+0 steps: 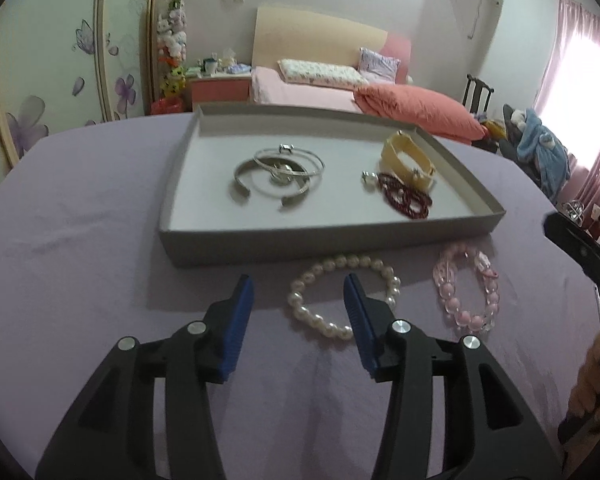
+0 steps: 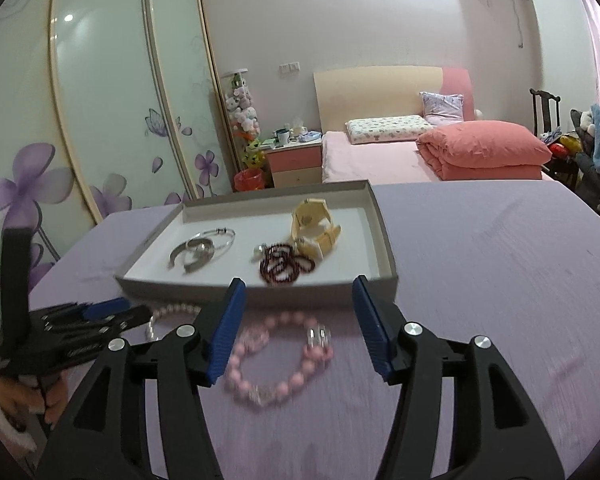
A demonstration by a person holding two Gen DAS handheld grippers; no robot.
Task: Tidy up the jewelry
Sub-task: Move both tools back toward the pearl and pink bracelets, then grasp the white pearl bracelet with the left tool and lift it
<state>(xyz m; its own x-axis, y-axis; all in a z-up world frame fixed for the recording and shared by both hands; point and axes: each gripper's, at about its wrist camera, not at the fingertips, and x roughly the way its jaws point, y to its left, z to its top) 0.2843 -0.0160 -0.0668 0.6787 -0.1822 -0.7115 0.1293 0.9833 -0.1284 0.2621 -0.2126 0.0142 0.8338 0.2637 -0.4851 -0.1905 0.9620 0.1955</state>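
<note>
Lilac table (image 1: pixel 80 240) holding tray (image 1: pixel 332 236): bangles (image 1: pixel 278 174), watch (image 1: pixel 408 160), red beads (image 1: pixel 406 196) sitting inside. Pearls (image 1: pixel 342 300), pink beads (image 1: pixel 466 288) lying just before tray, waiting. Left gripper (image 1: pixel 298 292), right gripper (image 2: pixel 298 292) both gaping, gripping nothing.

Two claw-mounted fisheye views, both facing the same tray from the near side of the surface.

The left wrist view looks forward and steeply down along the left claw (image 1: pixel 298 292), close over the lilac surface (image 1: pixel 80 248), with the grey tray (image 1: pixel 332 240) straight ahead and the pearl bracelet (image 1: pixel 342 300) just under its fingertips. The right wrist view sits to the right of it, tilted down less, looking along the right claw (image 2: pixel 298 294) at the pink bead bracelet (image 2: pixel 278 354). The views share the tray and its contents, both bracelets, the bed (image 1: pixel 312 94) and the wardrobe doors (image 2: pixel 112 100) behind. Each also catches the other claw at its edge.
</note>
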